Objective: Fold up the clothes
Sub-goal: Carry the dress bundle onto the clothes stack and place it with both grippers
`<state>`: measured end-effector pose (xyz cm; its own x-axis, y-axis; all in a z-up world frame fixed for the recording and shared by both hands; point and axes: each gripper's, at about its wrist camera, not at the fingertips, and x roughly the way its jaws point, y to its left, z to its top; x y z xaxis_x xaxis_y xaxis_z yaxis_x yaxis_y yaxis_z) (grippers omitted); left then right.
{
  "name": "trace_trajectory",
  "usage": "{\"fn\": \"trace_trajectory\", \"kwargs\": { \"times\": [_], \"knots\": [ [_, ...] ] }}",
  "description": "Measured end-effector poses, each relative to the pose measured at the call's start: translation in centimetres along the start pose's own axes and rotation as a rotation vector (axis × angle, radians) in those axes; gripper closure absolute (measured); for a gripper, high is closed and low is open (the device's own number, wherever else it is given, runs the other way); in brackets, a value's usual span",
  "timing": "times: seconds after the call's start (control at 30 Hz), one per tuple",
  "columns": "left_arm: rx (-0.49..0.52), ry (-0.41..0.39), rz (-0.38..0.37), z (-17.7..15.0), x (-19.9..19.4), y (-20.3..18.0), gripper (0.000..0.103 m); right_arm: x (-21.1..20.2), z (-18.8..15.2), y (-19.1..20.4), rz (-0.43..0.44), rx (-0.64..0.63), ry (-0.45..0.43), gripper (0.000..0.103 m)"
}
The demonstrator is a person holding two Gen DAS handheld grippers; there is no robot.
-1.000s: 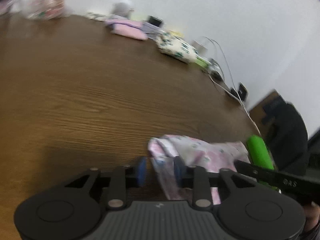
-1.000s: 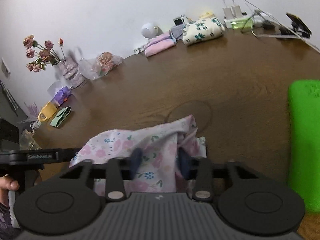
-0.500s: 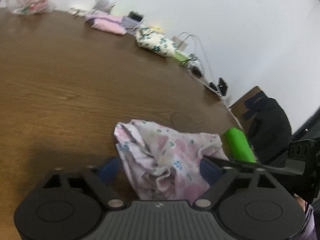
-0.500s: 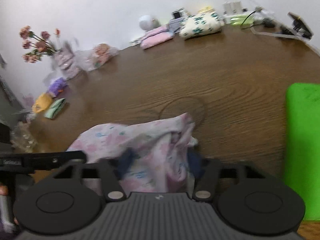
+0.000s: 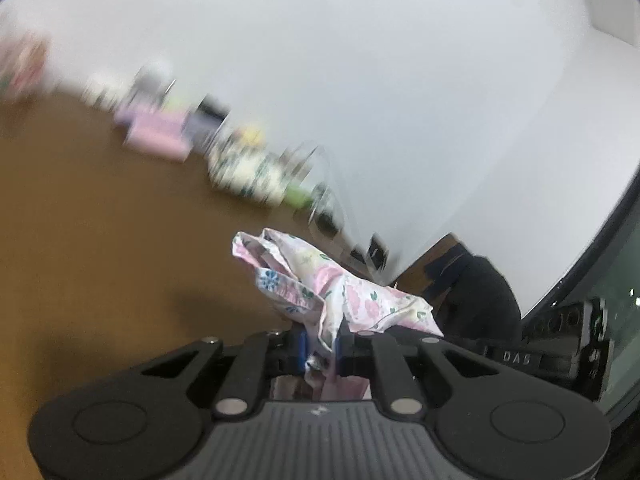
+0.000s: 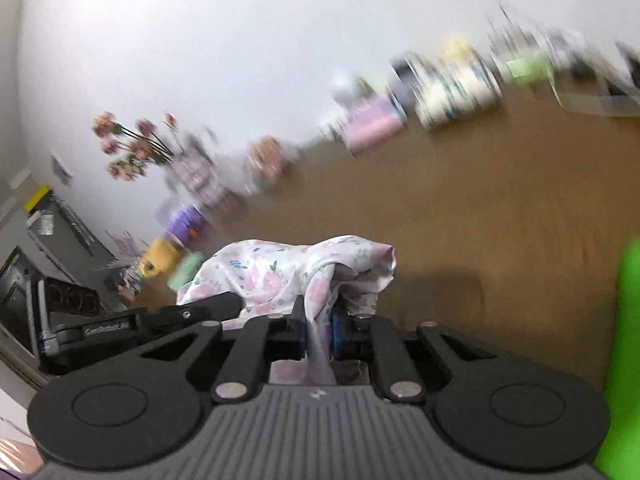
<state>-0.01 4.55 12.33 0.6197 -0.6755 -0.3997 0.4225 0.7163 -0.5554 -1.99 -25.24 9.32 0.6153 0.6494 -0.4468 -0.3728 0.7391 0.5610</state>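
Note:
A pink floral garment (image 5: pixel 344 284) is bunched and raised off the brown wooden table (image 5: pixel 100 240). My left gripper (image 5: pixel 320 346) is shut on one part of it, cloth pinched between the blue pads. In the right wrist view the same garment (image 6: pixel 280 276) drapes forward over my right gripper (image 6: pixel 319 334), which is shut on another fold. The other gripper's black body (image 6: pixel 132 324) shows at the left of that view. Both views are blurred by motion.
Folded clothes (image 6: pixel 456 92), a pink pouch (image 6: pixel 372 128) and cables line the table's far edge by the white wall. A vase of flowers (image 6: pixel 136 148) and small items stand at the left. A bright green object (image 6: pixel 624 356) lies at the right.
Both grippers have closed on the garment and lifted it off the table. The cameras have tilted upward, so more wall shows.

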Motion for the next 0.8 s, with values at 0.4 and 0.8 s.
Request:
{"fn": "trace_trajectory", "kwargs": {
  "times": [0.4, 0.8],
  "knots": [
    [0.0, -0.029, -0.026, 19.0, 15.1, 2.0, 0.092, 5.8, 23.9, -2.6, -0.125, -0.125, -0.046, 0.092],
    [-0.16, 0.091, 0.068, 22.6, 34.3, 14.8, 0.091, 22.6, 32.1, -16.5, -0.311, -0.017, 0.061, 0.092]
  ]
}}
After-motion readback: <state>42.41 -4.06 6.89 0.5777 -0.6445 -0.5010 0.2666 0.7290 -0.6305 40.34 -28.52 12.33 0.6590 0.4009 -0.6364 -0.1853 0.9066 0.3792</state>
